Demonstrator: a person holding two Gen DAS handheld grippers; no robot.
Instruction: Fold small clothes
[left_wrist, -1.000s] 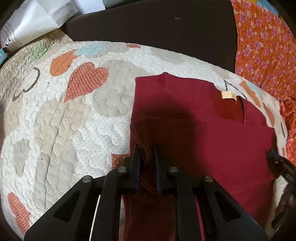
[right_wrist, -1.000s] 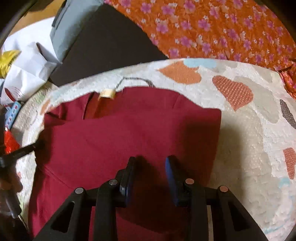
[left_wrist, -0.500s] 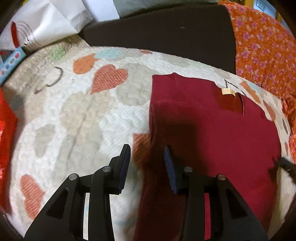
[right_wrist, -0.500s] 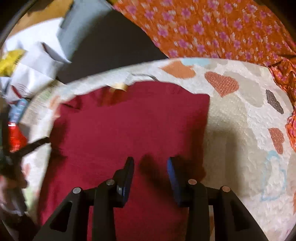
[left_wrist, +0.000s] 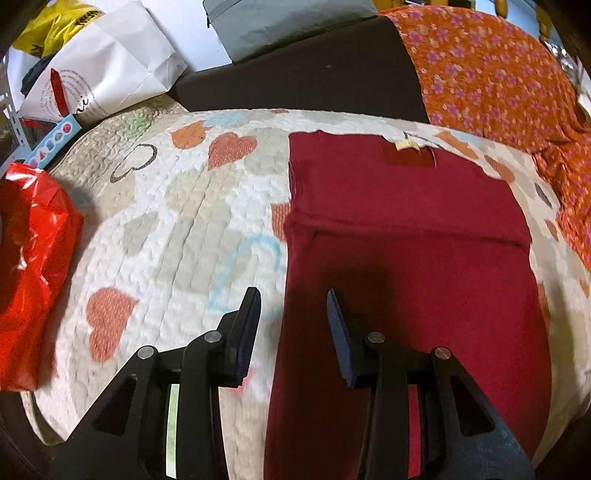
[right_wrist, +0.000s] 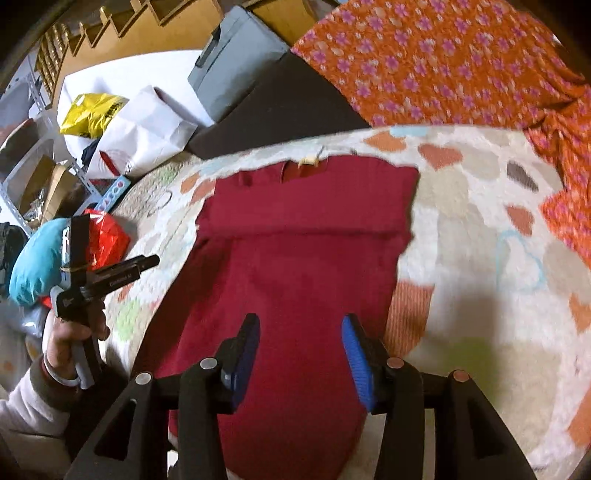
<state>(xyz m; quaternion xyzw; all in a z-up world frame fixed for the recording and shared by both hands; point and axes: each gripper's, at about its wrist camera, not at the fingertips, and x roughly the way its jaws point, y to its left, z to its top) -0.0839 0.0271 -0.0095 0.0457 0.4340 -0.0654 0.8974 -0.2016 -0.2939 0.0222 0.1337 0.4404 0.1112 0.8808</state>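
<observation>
A dark red garment (left_wrist: 406, 236) lies flat on a quilted heart-pattern mat (left_wrist: 166, 221), both sides folded in, with a tan neck label (left_wrist: 406, 145) at its far end. It also shows in the right wrist view (right_wrist: 295, 258). My left gripper (left_wrist: 291, 321) is open and empty above the garment's left edge near its near end. My right gripper (right_wrist: 299, 347) is open and empty above the garment's near right part. The left gripper also appears at the left in the right wrist view (right_wrist: 110, 275), held in a hand.
A red plastic bag (left_wrist: 29, 266) lies at the mat's left edge. White paper bags (left_wrist: 103, 74) and a grey box (left_wrist: 280, 22) sit beyond. An orange floral cloth (left_wrist: 498, 81) borders the mat's right side. A dark cushion (left_wrist: 314, 81) lies behind the mat.
The left gripper has let go of the folded-in fabric and opened. Both grippers have pulled back toward the garment's near end and risen, the right opening wider.
</observation>
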